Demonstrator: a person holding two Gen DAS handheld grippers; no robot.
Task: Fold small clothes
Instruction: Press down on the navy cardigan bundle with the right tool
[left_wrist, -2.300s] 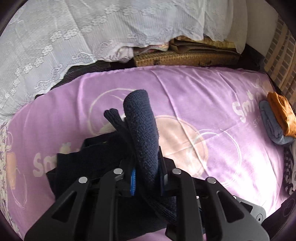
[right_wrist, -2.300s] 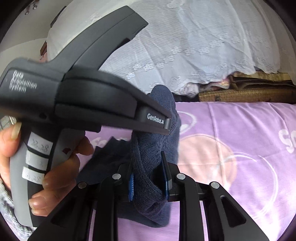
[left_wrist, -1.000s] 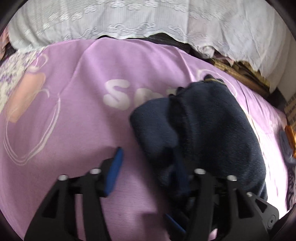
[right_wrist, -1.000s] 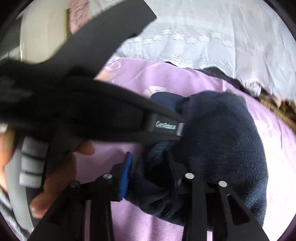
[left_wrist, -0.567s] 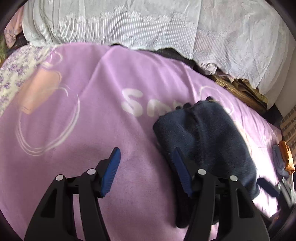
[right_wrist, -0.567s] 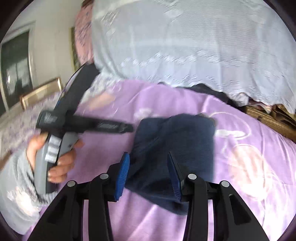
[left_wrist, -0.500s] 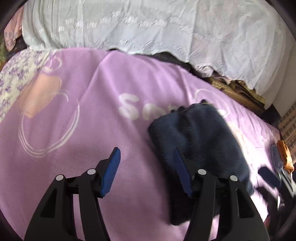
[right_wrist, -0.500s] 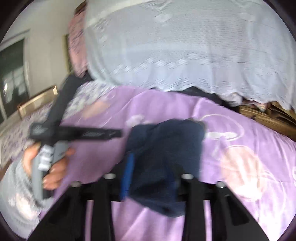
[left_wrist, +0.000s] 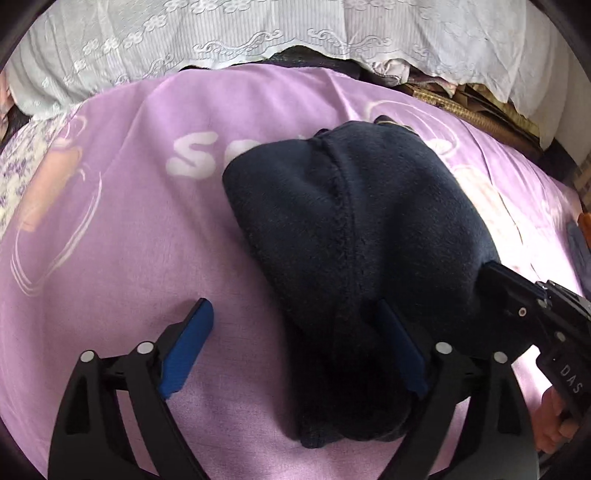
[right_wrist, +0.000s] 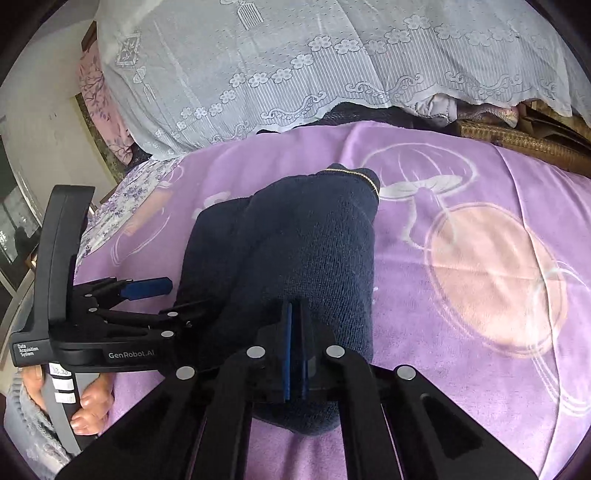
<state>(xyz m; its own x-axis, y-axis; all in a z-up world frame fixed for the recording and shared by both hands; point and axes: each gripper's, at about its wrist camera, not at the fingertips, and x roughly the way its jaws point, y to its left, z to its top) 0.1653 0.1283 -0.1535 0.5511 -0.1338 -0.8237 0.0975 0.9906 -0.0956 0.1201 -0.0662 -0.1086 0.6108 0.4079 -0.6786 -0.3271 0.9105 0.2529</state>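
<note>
Left wrist view, folded navy garment (left_wrist: 354, 229) laid on purple blanket (left_wrist: 110, 229), left claw (left_wrist: 295, 354) opening, right pad against it, right claw (right_wrist: 294, 354) seen pinched shut, nothing gripped.

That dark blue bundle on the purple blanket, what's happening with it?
A person is folding small clothes with a gripper in each hand. The dark blue knit garment lies bundled on the purple blanket. The left gripper is opening beside the bundle's near end, its pads not pressing it. The right gripper has its pads shut together at the bundle's near edge; whether it pinches any cloth is unclear.
</note>
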